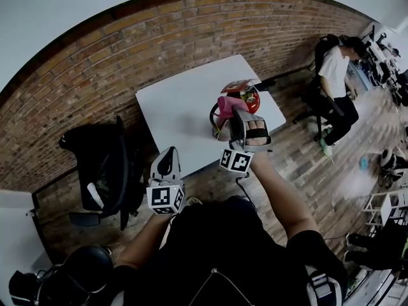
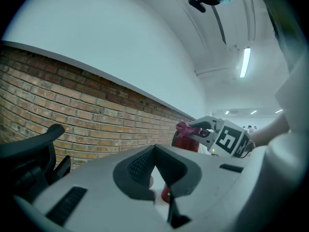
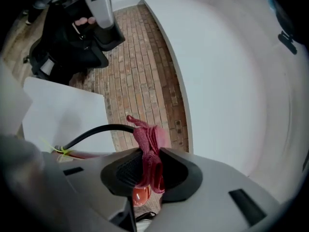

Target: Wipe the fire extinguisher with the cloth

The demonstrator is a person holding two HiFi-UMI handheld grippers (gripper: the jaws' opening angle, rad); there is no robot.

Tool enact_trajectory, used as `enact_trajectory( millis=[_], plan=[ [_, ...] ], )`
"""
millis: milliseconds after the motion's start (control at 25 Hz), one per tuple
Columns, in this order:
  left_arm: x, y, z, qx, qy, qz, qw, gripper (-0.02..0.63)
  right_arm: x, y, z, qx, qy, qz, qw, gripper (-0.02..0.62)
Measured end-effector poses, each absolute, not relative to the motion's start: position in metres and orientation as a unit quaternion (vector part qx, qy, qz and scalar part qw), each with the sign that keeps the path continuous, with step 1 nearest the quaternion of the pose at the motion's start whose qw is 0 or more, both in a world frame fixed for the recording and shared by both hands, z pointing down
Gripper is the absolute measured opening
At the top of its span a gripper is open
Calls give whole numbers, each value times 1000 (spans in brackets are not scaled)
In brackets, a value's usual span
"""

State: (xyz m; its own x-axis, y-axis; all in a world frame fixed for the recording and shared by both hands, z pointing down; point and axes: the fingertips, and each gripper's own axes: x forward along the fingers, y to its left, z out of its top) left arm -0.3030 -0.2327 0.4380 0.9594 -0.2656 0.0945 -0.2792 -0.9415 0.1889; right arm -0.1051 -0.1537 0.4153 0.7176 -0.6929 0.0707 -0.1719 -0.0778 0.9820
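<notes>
The right tongs (image 1: pixel 237 115) pinch the pink cloth (image 1: pixel 228 103) by the red fire extinguisher (image 1: pixel 247 94) on the counter (image 1: pixel 178 101) mid-frame, the left tongs (image 1: pixel 167 155) are shut and empty, so I'd rub slowly, pressing gently.

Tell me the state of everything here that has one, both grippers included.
Red fire extinguisher: upright on the white table.
Pink knitted cloth: bunched, held at the extinguisher's top.
Right gripper: shut on the cloth.
Left gripper: shut, nothing between its jaws.
Black office chair: unoccupied.
</notes>
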Motion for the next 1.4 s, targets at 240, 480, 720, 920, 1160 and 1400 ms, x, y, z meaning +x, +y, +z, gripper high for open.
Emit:
enact_trajectory(
  millis=[240,480,720,920,1160,1400],
  plan=[
    [-306,-231,445,984,-142,38,105,31,-105,-144,422,692,-306,-185,628,101],
    [-302,-225,445,984,-141,39,104,29,-104,-127,424,682,-320,-179,633,101],
    [-287,-220,442,984,-146,42,94,29,-92,-101,426,677,-329,-184,632,101],
    [-267,-204,440,984,-151,45,85,29,-72,-78,430,662,-346,-203,633,101],
    [-236,-193,438,980,-177,49,76,29,-42,-64,435,649,-377,-234,618,101],
    [-190,-173,429,973,-213,46,72,31,-12,-56,436,630,-421,-282,589,101]
  ],
)
